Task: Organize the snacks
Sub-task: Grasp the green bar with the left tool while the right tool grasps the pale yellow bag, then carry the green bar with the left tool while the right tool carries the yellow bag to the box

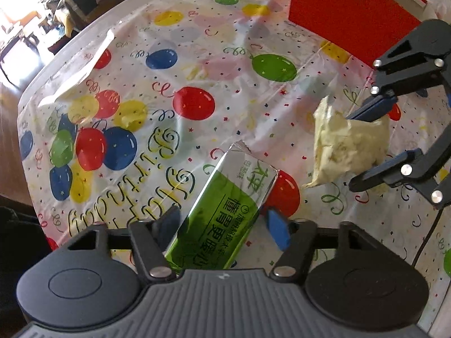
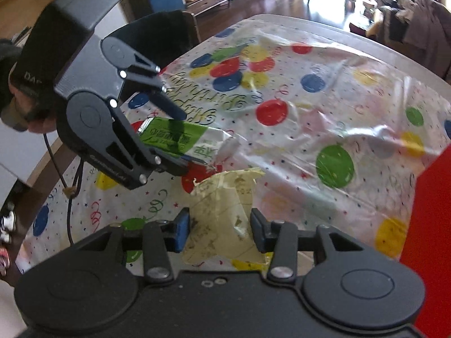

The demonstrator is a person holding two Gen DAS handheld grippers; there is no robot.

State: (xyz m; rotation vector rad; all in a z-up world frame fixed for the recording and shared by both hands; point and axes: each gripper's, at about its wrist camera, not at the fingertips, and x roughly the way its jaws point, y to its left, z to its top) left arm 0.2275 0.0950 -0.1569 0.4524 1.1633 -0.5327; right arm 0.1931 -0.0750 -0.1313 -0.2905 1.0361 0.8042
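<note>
L gripper (image 1: 221,219) pinching green snack pack (image 1: 225,197); R gripper (image 2: 217,229) clamped on pale yellow packet (image 2: 222,217), probably lifted off balloon tablecloth (image 1: 197,56).

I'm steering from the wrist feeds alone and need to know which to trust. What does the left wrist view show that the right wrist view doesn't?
Only the left wrist view shows the green packet's full length between the left gripper's fingers, and the red box's broad face.

Only the right wrist view shows the pale yellow packet pinched between the right gripper's pads, plus the left gripper's whole body and the room beyond.

Both show both packets, both grippers, the balloon tablecloth and the red box.
</note>
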